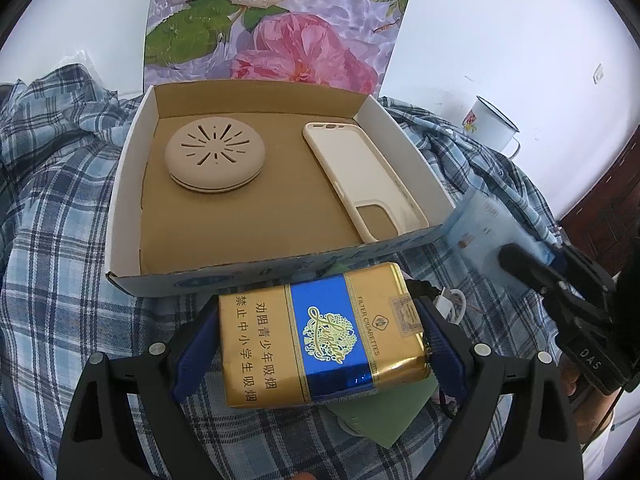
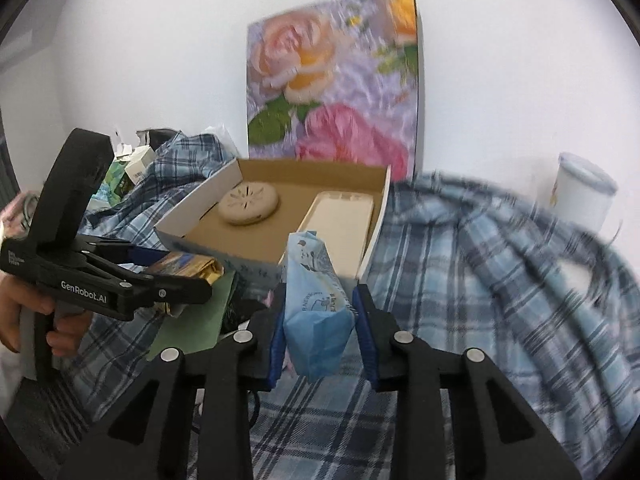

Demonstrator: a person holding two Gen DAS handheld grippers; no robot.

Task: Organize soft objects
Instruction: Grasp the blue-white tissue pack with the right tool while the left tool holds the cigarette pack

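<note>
My left gripper is shut on a gold and blue soft cigarette pack, held just in front of the cardboard box's near wall. The pack also shows in the right wrist view. My right gripper is shut on a light blue tissue pack, held upright near the box's front right corner; it is blurred in the left wrist view. Inside the box lie a round beige slotted disc on the left and a cream phone case on the right.
A blue plaid cloth covers the surface around the box. A floral panel stands behind it against the white wall. A white enamel mug stands at the right. A green card and a white cable lie under the cigarette pack.
</note>
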